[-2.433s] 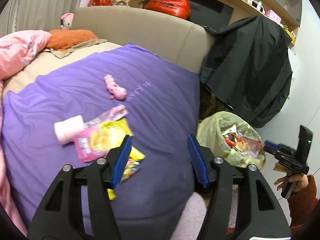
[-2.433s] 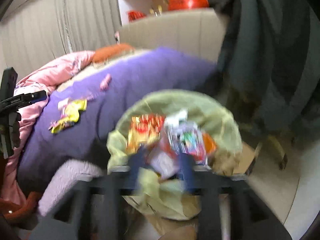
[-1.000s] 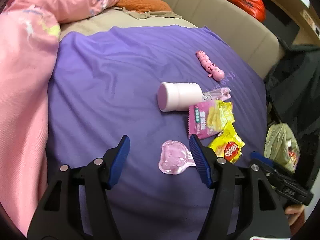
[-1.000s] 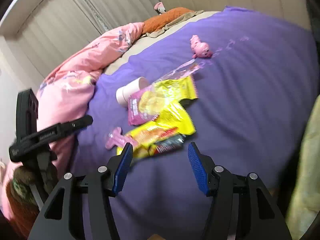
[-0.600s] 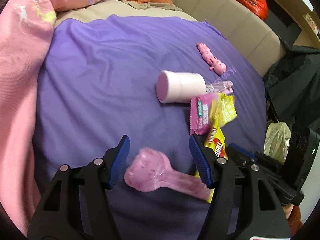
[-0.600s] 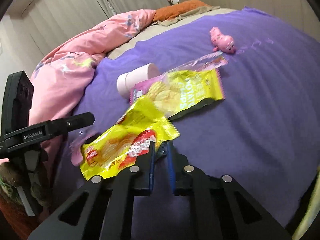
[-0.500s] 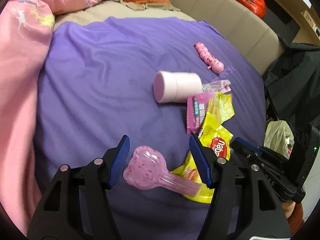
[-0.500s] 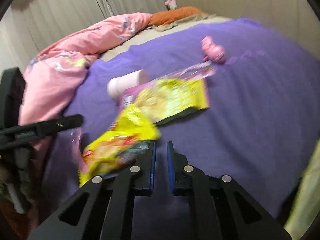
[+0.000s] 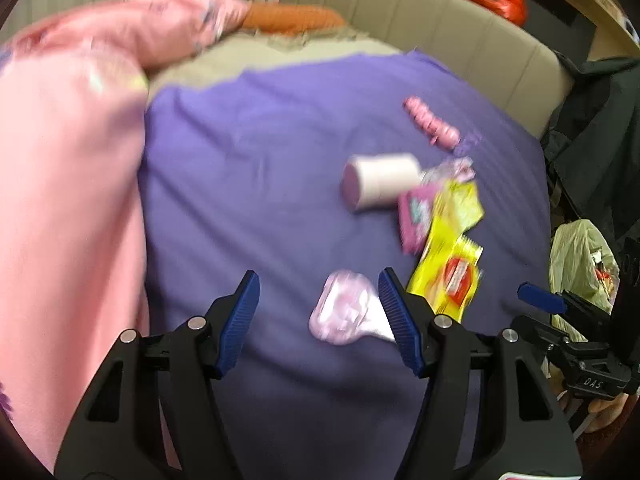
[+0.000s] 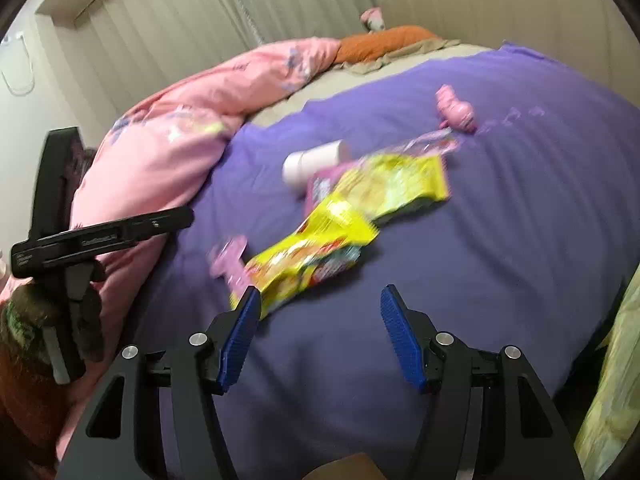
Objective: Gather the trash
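On the purple blanket lie a yellow snack wrapper, a yellow and pink chip bag, a pale pink cup on its side and a clear pink blister pack. My left gripper hangs open over the blanket. The blister pack sits between its jaws, close to the right finger, and is not pinched. My right gripper is opening wide, with bare blanket between its jaws. The wrapper's near end lies just ahead of its left fingertip.
A pink toy lies farther back. A pink duvet is heaped along the left. A pale green trash bag stands beside the bed at right, below a dark garment. The beige headboard closes the far side.
Half a second ago the right gripper's jaws were nearly together at the yellow wrapper's end; now they stand wide and the wrapper lies loose. The left gripper drew back a little and kept its opening.
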`<state>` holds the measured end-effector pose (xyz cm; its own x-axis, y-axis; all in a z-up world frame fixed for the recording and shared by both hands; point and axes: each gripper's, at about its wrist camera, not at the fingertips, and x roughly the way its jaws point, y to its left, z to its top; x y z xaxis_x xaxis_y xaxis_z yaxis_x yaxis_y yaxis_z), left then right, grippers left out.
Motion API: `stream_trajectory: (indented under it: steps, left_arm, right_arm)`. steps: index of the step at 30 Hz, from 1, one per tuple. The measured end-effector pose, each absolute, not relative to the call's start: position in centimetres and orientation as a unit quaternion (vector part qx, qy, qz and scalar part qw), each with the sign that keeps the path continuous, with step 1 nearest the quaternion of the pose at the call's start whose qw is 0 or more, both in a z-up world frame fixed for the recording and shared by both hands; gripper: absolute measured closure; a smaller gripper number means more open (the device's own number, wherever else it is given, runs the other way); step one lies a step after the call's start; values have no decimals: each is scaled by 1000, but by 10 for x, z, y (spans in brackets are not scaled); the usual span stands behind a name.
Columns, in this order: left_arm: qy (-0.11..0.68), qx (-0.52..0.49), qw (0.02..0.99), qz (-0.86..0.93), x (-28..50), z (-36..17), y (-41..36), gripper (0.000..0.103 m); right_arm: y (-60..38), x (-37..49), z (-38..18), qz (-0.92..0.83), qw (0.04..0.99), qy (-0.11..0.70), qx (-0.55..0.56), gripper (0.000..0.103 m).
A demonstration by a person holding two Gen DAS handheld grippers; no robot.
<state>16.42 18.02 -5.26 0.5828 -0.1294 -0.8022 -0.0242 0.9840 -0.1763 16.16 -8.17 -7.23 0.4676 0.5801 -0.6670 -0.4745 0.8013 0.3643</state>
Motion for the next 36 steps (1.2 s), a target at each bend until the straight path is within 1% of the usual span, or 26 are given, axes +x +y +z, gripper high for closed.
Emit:
stream_trajectory:
  steps: [3,5,10,11,12,13,15,17,20,23,25,28,29,31,32,33,34,36]
  left_arm:
    - [473,-116,873,-28,158,-62,198,44]
    - [467,-135,873,-31,155,-59,205,44]
    - [442,-164,881,-42,153,-50,205,44]
    - [443,-165,880,-44,153,-51,204,44]
    - [448,-164,878,-48,154,-53,202,44]
    - [450,-164,876,-50,154,-54,201,44]
    - [458,-169,871,-53,156,-60,200,44]
    - [468,-173,865,-55,158,-66,199,44]
    - [492,-189,846,-75,161,-78,191,44]
    - [508,-196,833,-96,164,-87,172,44]
    - [511,-186,834,-96,166,-90,162,44]
    - [514,-179,834,-90,179,-99,145,44]
    - [510,-177,838,-87,183,-99,143,44]
    - [489,-166,852,-91,191,-97,135,44]
    - [475,-160,859,-103,195,-95,130,44]
    - [459,-155,867,-117,198,-92,124,44]
    - [446,-148,873,-129,200,-90,119,44]
    - [426,-137,883,-140,201,-85,116,44]
  right_arm:
    - [-71,157,-72,310,851,420,59,44]
    - [-65,157,-72,304,851,422,76,44]
    - [-43,181,-89,281,830,461,138,45]
    - [-38,191,-96,269,827,473,142,51]
    - [-33,198,-102,272,820,481,147,68]
    - [-29,203,-106,284,811,489,150,75]
    - [-28,204,-104,288,817,480,138,84]
    - [-32,201,-95,283,833,461,117,88]
    - [-53,202,-82,264,852,440,104,89]
    - [-76,203,-70,221,880,419,43,89]
    - [-89,203,-68,198,887,418,6,89]
    - [-109,206,-72,181,886,427,-6,89]
    - [-116,206,-74,178,885,430,-6,88]
    - [-126,204,-78,176,885,431,2,82]
    - [-130,203,-79,176,887,427,4,69]
    - [-132,200,-79,178,890,419,8,49]
    - [-135,197,-80,188,893,410,16,44]
    - [-135,195,-82,210,887,410,30,44]
